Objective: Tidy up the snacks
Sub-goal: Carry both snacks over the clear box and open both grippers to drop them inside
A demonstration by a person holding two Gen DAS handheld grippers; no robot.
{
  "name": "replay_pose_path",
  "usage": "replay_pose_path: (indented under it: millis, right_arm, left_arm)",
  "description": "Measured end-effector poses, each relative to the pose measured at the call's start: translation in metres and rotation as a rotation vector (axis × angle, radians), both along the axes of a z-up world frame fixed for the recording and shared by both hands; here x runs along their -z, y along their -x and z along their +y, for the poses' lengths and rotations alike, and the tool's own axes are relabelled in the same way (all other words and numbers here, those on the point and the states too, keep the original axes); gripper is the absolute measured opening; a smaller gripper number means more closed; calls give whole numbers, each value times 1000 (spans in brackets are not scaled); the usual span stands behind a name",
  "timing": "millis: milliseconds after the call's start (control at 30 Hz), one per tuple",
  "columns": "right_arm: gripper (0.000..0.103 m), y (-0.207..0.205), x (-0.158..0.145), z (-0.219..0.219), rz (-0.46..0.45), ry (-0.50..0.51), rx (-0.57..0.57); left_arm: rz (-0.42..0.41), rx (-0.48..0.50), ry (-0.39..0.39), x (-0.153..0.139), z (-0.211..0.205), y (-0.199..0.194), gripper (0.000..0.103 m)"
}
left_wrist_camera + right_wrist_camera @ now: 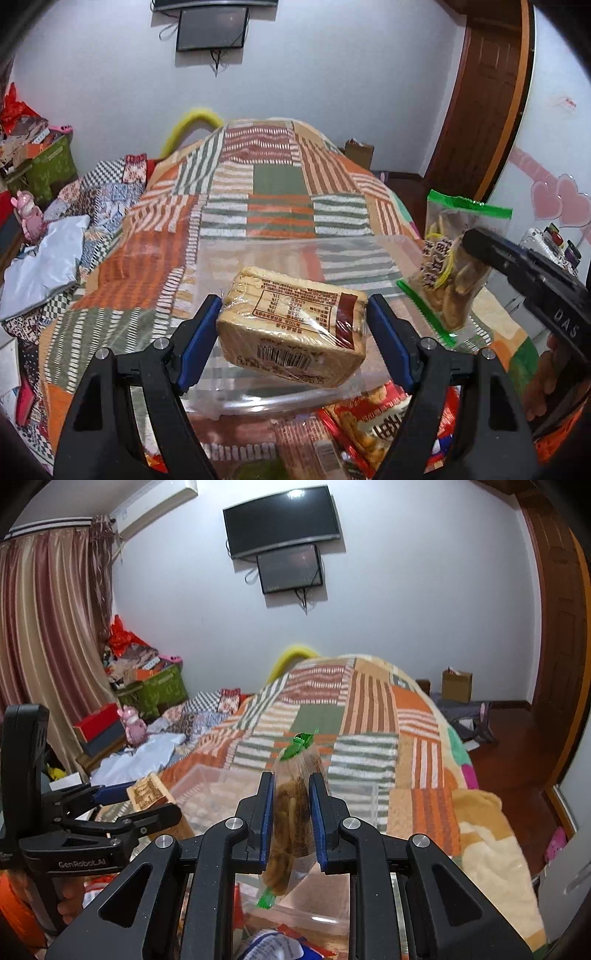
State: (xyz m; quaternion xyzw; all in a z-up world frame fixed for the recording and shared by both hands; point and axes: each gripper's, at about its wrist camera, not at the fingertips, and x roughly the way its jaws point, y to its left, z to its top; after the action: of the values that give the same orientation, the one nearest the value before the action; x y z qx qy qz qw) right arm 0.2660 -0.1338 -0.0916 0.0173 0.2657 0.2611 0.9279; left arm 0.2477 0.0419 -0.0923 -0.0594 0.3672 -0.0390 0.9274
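My left gripper (293, 328) is shut on a clear-wrapped pack of beige biscuits (291, 325) and holds it above a clear plastic bin (258, 402) on the bed. My right gripper (291, 812) is shut on a clear bag of brown snacks with green edges (291, 812), held upright over the same clear bin (207, 786). That bag (450, 266) and the right gripper's finger (491, 251) show at the right of the left wrist view. The left gripper with the biscuit pack (147, 794) shows at the left of the right wrist view.
A patchwork blanket (266, 192) covers the bed. Red snack packets (373, 424) lie near the bin's front edge. Clutter, a green box (159, 690) and a pink toy (133, 727) sit at the left. A door (554, 627) and wooden floor are at the right.
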Motion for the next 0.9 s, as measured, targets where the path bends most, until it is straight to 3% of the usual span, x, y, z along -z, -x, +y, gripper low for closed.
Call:
replay_pose_path:
  millis: [533, 900]
  right_arm:
    - [16, -27, 31, 8, 122, 75, -5]
    - [16, -27, 40, 18, 176, 128, -40]
  left_arm:
    - [117, 34, -27, 44, -19, -35, 79]
    - [161, 34, -36, 52, -19, -39, 79]
